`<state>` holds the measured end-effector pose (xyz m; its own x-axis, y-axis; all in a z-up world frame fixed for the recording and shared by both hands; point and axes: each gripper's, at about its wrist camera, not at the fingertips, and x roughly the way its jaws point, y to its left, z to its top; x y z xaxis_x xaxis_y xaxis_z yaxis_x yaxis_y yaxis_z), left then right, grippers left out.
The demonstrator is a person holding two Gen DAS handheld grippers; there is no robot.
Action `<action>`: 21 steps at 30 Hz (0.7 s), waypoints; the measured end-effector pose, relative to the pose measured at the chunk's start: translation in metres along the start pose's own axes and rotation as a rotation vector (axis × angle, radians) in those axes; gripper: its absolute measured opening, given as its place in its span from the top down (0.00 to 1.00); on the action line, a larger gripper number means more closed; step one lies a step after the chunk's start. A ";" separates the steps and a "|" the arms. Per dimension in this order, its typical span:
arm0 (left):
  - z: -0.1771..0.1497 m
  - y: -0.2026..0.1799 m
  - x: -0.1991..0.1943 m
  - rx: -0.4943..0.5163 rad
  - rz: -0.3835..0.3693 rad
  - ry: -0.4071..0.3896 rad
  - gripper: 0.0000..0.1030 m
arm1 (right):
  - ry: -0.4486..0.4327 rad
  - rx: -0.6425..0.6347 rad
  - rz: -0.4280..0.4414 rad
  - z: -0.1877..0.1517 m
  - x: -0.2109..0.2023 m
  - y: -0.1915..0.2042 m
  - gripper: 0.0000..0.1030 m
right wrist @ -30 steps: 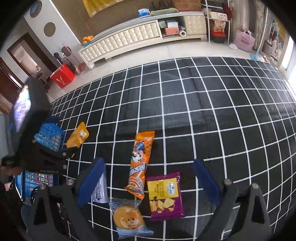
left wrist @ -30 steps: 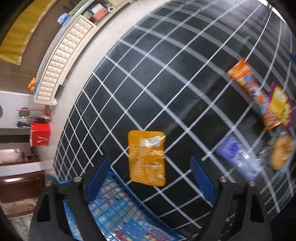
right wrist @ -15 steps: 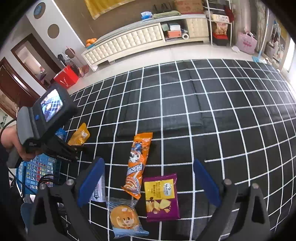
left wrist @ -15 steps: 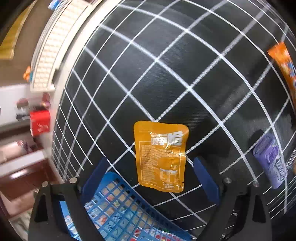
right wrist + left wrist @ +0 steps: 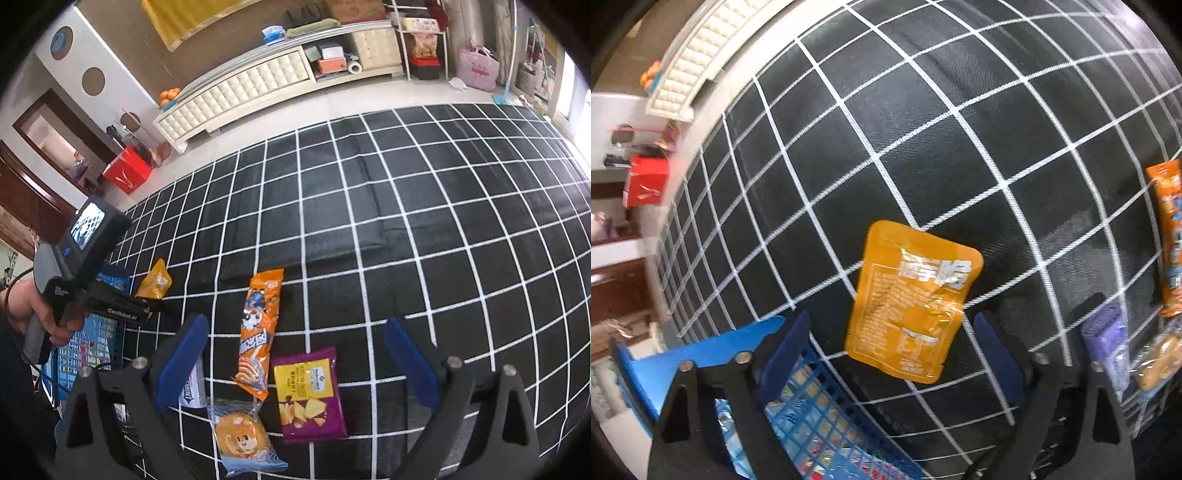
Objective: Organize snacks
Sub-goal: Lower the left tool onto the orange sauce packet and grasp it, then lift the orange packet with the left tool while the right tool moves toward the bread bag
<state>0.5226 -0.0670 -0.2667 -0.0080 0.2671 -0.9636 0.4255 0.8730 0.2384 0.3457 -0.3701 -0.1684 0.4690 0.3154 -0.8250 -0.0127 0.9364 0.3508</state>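
At the far left of the right wrist view a hand (image 5: 35, 310) grips the handle of the left gripper (image 5: 892, 345), whose blue fingers stand wide apart and hold nothing. Under its left finger sits the blue basket (image 5: 820, 417), with packets showing through the lattice. The yellow pouch (image 5: 912, 301) lies flat on the black grid mat (image 5: 923, 140), printed side up, just right of the basket rim; its near end reaches in between the two open fingers, nearer the right one, and whether either finger touches it cannot be told. Further right the other snacks lie grouped on the mat: a small white packet (image 5: 194, 387) partly hidden behind a finger, a long orange wrapper (image 5: 258, 332), a round cake in clear wrap (image 5: 240, 439) near it, and a purple chip bag (image 5: 310, 395). The right gripper (image 5: 295, 363) hangs above this group, jaws spread and empty, the orange wrapper and purple bag lying between them.
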 end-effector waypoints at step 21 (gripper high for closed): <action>-0.001 -0.018 -0.001 0.000 0.034 -0.049 0.16 | -0.029 0.004 0.002 -0.002 -0.008 0.004 0.04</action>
<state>0.5142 -0.0823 -0.2697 0.0508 0.2763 -0.9597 0.4250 0.8636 0.2712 0.3405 -0.3687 -0.1615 0.4941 0.3128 -0.8112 -0.0099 0.9350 0.3544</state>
